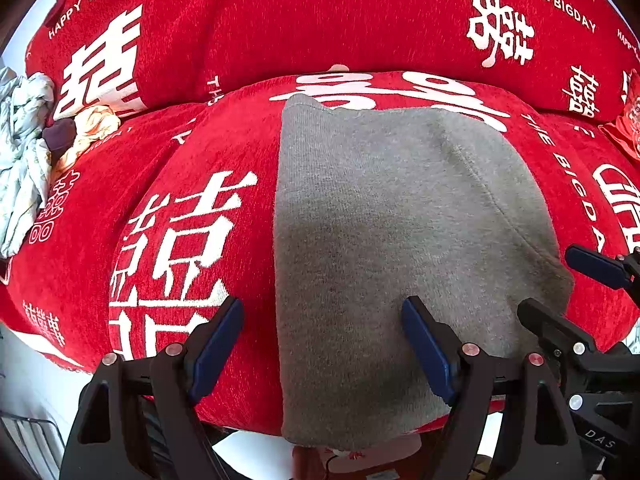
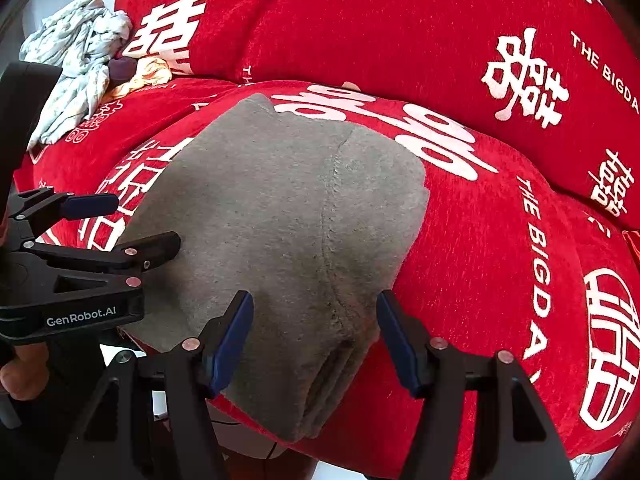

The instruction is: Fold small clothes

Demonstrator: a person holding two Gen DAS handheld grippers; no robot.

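Below both gaping claws (left [image 1: 322, 340]; right [image 2: 316, 336]), folded grey garment [image 1: 380, 240].

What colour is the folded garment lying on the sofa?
Plain grey, no pattern: the folded garment shows best in the right wrist view.

A red sofa [image 1: 360, 32] printed with white characters carries a folded grey garment [image 1: 380, 220] on its seat cushion, with a crumpled pile of pale clothes [image 1: 24, 152] lying at its far left end.
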